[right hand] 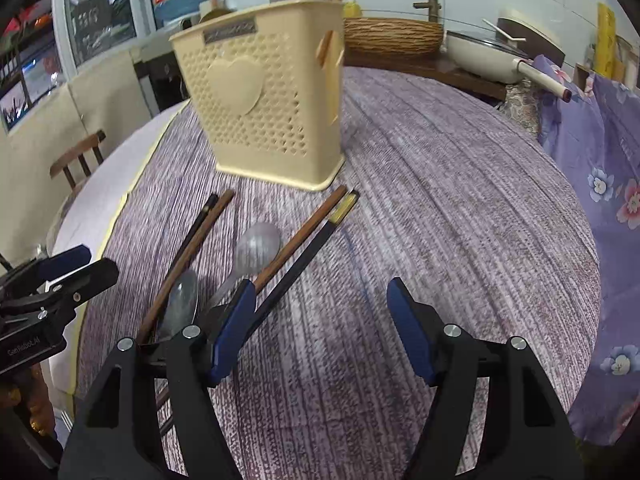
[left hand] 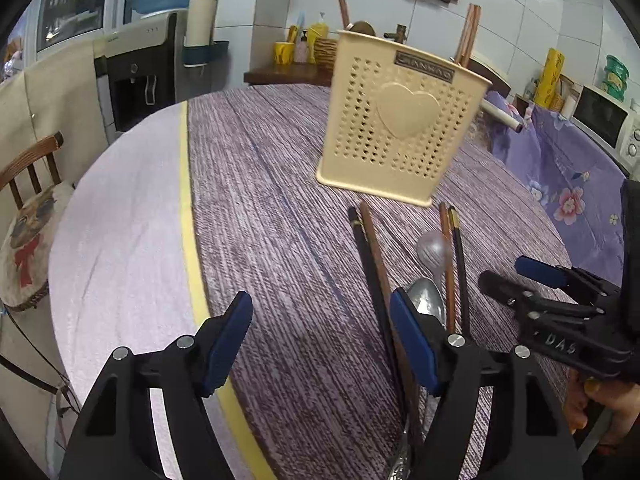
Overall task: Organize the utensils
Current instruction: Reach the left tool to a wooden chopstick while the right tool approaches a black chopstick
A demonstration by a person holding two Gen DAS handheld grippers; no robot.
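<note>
A cream perforated utensil holder with a heart on its front stands on the purple tablecloth; it also shows in the right wrist view. In front of it lie brown and black chopsticks, a clear plastic spoon and a metal spoon. My left gripper is open and empty, just left of the utensils. My right gripper is open and empty, just right of them, and shows in the left wrist view.
The round table's edge curves away on the left, with a wooden chair beyond it. A pan and a wicker basket sit on a counter behind the table. A floral cloth hangs at right.
</note>
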